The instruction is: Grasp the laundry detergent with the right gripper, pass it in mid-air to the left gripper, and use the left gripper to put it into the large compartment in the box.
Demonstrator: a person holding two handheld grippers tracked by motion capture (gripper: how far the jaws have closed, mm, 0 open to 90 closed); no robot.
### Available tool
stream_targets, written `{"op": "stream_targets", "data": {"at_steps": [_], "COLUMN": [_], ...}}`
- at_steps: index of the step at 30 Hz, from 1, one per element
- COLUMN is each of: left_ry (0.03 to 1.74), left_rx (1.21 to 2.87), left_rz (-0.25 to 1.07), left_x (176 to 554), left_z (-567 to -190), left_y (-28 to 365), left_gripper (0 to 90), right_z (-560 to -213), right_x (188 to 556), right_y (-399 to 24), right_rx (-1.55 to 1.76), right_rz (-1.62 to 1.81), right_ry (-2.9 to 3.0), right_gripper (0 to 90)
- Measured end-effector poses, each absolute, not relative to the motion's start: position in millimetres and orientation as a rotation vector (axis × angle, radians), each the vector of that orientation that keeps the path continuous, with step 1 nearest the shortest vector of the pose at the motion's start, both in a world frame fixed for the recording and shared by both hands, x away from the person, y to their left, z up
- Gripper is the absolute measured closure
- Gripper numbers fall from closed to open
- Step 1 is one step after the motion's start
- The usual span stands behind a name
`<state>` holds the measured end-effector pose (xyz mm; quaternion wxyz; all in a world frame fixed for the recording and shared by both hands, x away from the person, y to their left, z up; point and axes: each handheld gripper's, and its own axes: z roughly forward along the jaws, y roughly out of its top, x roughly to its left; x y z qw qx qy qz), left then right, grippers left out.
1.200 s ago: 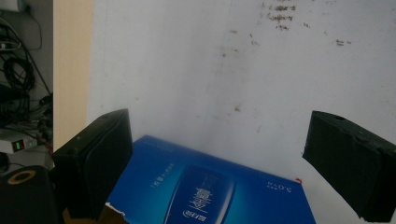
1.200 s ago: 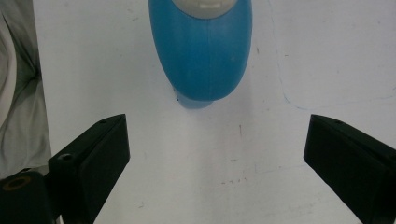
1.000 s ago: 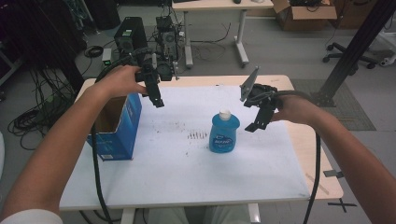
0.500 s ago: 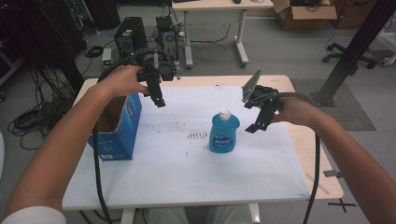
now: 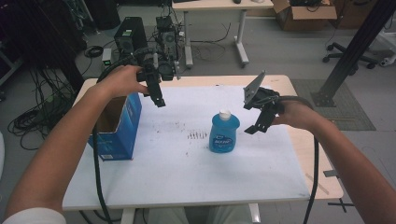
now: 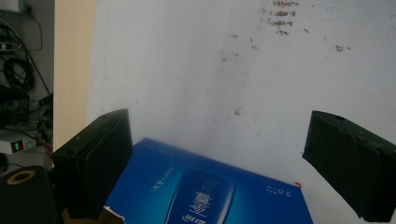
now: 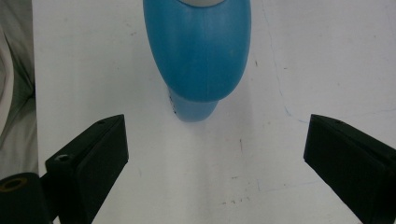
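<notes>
Blue bottle (image 5: 223, 132) stands upright near the middle of the white tabletop (image 5: 187, 172), white cap on. Right hand-held gripper (image 5: 256, 127) hangs just to the bottle's right, jaws spread wide, holding nothing, not touching the bottle. Left hand-held gripper (image 5: 159, 100) hangs above the open blue box (image 5: 116, 126) at the tabletop's left side, jaws also wide apart and empty.
</notes>
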<state>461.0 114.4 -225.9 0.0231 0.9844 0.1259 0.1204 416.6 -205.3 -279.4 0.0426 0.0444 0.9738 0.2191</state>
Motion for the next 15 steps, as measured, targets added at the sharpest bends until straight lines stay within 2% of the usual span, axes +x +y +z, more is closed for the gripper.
{"op": "stream_targets", "data": {"at_steps": [15], "left_ry": [0.4], "left_rx": [3.046], "left_rz": [0.375], "left_x": [460.4], "left_z": [-225.4], "left_y": [115.5], "left_gripper": [8.4], "right_z": [-291.3], "right_x": [416.5], "right_y": [-213.6], "right_rx": [0.133], "right_rz": [0.812], "right_ry": [2.937], "right_gripper": [6.2]}}
